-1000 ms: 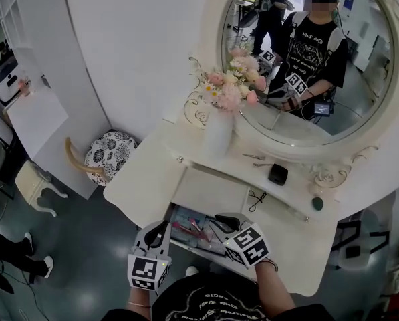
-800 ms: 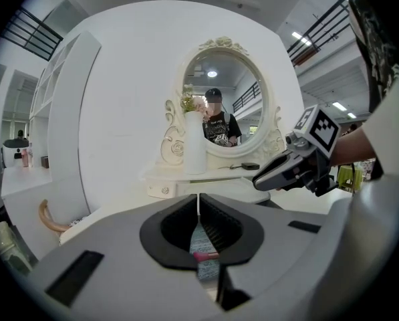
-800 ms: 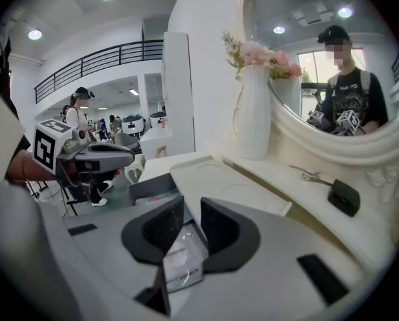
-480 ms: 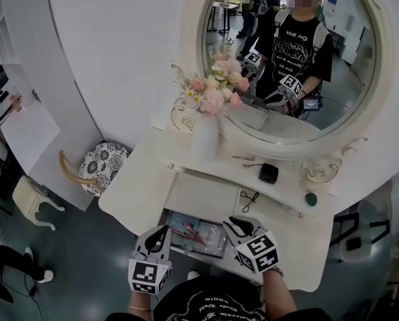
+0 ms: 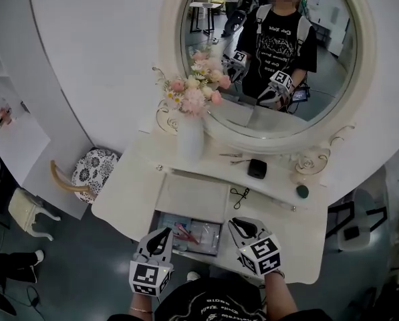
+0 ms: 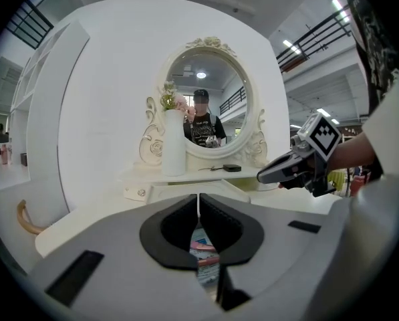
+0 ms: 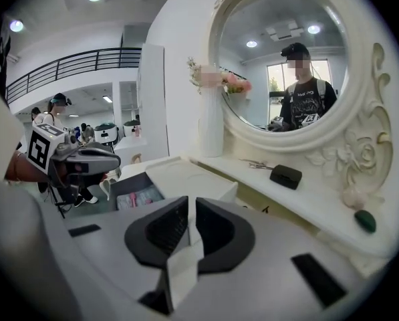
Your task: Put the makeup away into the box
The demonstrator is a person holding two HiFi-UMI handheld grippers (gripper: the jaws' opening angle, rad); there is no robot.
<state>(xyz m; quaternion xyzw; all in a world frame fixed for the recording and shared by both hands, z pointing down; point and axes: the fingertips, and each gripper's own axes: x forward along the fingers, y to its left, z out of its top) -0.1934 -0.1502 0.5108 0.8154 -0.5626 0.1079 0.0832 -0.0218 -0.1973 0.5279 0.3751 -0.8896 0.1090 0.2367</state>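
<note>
Hovering near drawer (image 5: pixel 189 217): left gripper (image 5: pixel 164 233) fingers together, right gripper (image 5: pixel 239 225) fingers just closing, empty.

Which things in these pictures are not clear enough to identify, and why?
- Makeup in the drawer: too small in the head view; in the left gripper view, mostly hidden behind the left gripper.
- Green object: head view, too small to identify.
- Thin metal tools beside the black case: head view, too small to identify.
</note>
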